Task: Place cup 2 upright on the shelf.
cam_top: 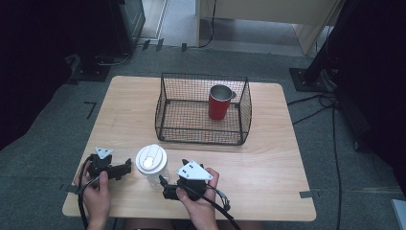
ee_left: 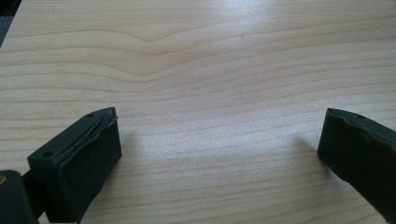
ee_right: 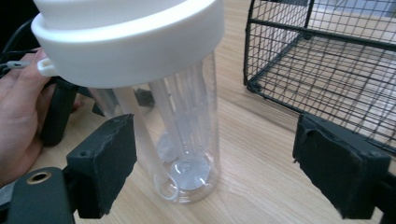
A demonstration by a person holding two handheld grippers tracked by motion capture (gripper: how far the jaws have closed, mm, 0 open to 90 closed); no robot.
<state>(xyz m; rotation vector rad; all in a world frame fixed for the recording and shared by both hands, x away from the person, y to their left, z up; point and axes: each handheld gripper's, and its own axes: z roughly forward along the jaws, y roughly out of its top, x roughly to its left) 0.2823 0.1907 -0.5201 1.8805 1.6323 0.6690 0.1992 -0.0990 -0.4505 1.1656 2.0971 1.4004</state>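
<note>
Bottle point(ee_right: 180, 116), clear with white lid point(cam_top: 151, 158), stands upright at the near table point(cam_top: 268, 158) edge between both hands. Right gripper point(ee_right: 215, 163): jaws wide apart, bottle just ahead between them, nearer one pad, not yet pressed. Centre it, then close low on the body, below the lid. Left gripper point(ee_left: 217, 140): jaws wide over bare wood, holding nothing. Farther off, wire basket point(cam_top: 203, 109) with red cup point(cam_top: 219, 102) inside, likely the bottle's destination.

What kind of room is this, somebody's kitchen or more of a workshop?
Most likely a lab or recording room, not a kitchen. A bare wooden table stands on grey carpet with cables trailing across it and tape marks on the floor. The person's hands hold camera-fitted grippers, left gripper and right gripper.
</note>
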